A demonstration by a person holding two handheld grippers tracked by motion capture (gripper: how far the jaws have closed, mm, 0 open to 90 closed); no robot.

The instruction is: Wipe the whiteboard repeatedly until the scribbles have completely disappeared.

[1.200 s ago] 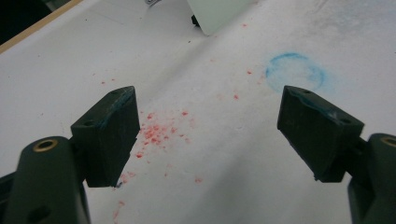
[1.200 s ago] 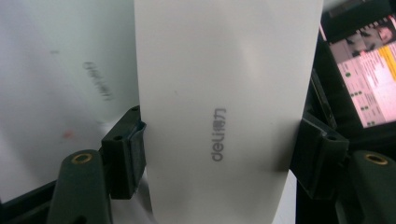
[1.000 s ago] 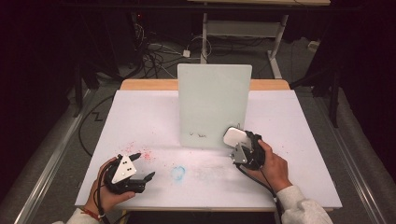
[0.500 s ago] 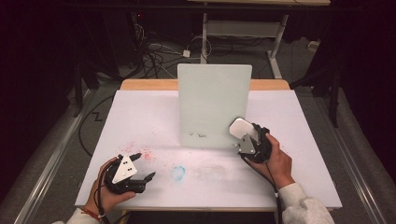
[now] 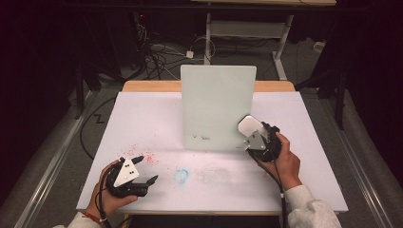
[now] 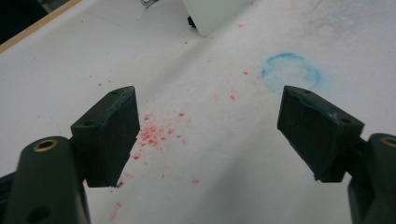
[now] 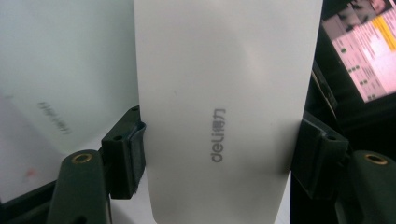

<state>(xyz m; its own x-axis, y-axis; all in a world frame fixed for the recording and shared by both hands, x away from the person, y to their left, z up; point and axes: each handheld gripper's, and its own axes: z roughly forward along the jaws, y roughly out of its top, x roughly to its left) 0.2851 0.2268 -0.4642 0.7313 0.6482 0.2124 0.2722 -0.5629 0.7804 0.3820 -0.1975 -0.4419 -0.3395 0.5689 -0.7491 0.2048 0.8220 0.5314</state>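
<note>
Eraser (image 7: 219,112): clamped in right gripper (image 5: 254,137), at board (image 5: 216,107) lower right; press flat over marks (image 5: 200,137). Left gripper (image 6: 210,135): wide, empty, below board.

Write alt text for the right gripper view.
A flat white plastic eraser with grey "deli" lettering is clamped between the right gripper's two black jaws. Behind it at left stands a pale upright whiteboard; a lit screen glows at upper right.

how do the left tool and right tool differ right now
The left tool has its jaws wide apart with nothing between them; the right tool is shut on a white eraser. The left tool sits low over the table; the right tool is raised at the upright whiteboard. Both have black jaws.
</note>
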